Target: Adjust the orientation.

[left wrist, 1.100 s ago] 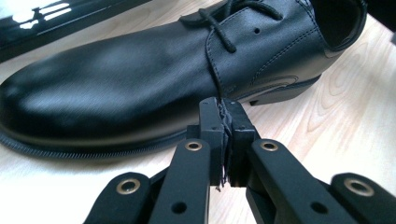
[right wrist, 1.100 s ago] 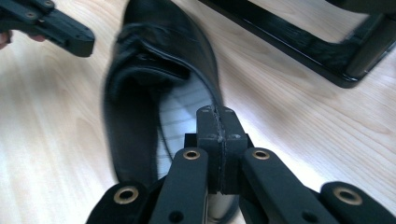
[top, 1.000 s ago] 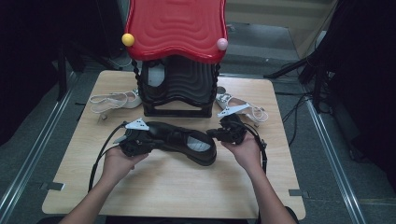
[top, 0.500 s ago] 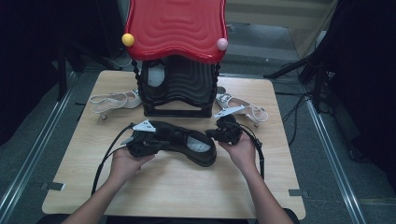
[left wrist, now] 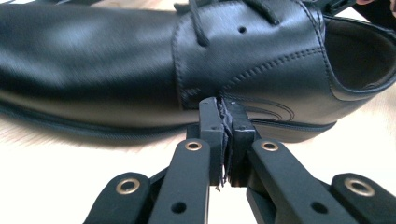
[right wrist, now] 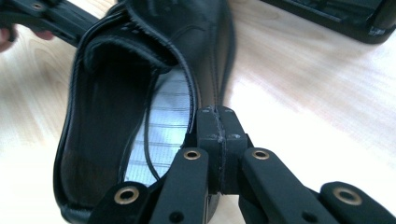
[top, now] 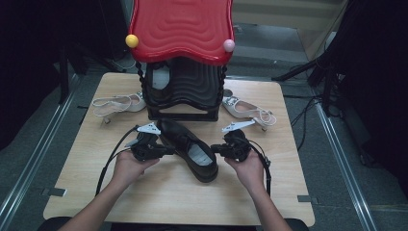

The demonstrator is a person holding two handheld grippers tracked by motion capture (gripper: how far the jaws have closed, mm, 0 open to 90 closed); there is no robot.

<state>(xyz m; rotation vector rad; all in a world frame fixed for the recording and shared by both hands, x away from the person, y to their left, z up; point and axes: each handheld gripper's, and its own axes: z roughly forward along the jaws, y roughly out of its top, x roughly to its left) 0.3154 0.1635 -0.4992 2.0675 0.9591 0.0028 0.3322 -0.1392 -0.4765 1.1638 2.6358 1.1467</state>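
A black leather lace-up shoe (top: 188,150) lies on the wooden table (top: 159,202), toe toward the back left and heel toward the front right. In the high view my left gripper (top: 166,150) is at the shoe's left side and my right gripper (top: 216,149) is at its right side. In the left gripper view, the left gripper (left wrist: 225,105) is shut with nothing between its jaws, and its tips touch the shoe (left wrist: 140,60) just above the sole. The right gripper (right wrist: 215,112) is shut too, its tips against the outer rim of the shoe (right wrist: 107,116) by the opening.
A black shoe rack (top: 183,91) with a red wavy top (top: 183,26) stands at the back centre, close behind the shoe's toe. One white sandal (top: 118,103) lies left of the rack and another white sandal (top: 245,108) lies to its right. Cables trail from both grippers.
The shoe has turned from lying crosswise to pointing its toe at the rack. The left gripper moved toward the rack, and the right gripper came nearer the front.
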